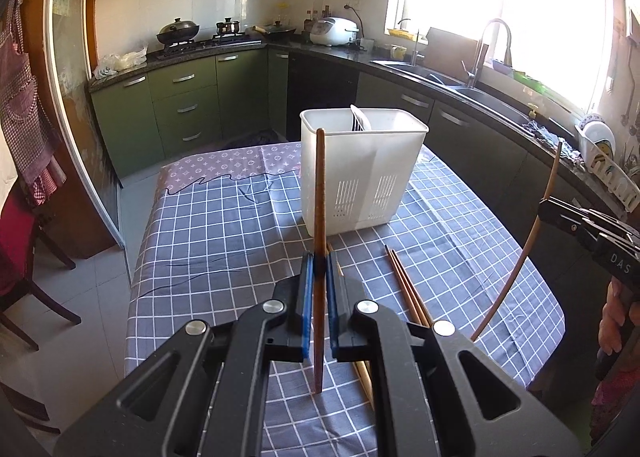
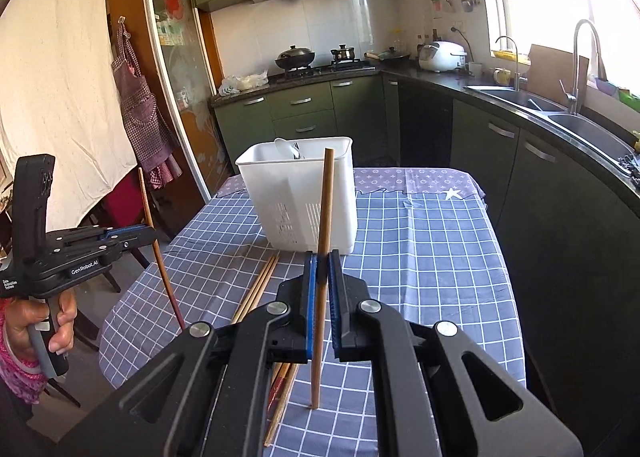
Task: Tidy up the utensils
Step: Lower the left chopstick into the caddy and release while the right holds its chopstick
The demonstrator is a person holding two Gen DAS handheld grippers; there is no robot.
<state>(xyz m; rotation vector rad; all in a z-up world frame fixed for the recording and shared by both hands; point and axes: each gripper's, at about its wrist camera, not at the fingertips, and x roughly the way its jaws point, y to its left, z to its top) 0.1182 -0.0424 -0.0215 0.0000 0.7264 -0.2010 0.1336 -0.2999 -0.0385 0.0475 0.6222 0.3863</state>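
Spreading across the lower half of both views, the worktop (image 1: 224, 225) wears a blue checked cloth. On it, centre frame, stands the white utensil holder (image 1: 360, 173), upright, open at the top, with a spoon and fork already showing in its far compartment. Loose chopsticks (image 1: 406, 285) lie flat on the cloth below the holder, nearer to me, their lengths running roughly toward it.

My left tool (image 1: 320, 269) is clamped on a dark brown chopstick (image 1: 319, 185), which stands nearly upright between the blue pads, its top just overlapping the holder's near rim in the left view. My right tool (image 2: 323, 269) is clamped on a lighter bamboo chopstick (image 2: 326, 201), also nearly upright, its top reaching the holder's rim in the right view.

The holder lies straight ahead of both tools, above them in each frame. Both sticks already stand with their long axes matching the holder's upright opening, so I judge each needs lifting over the rim and lowering in. Neither hand looks clearly nearer.
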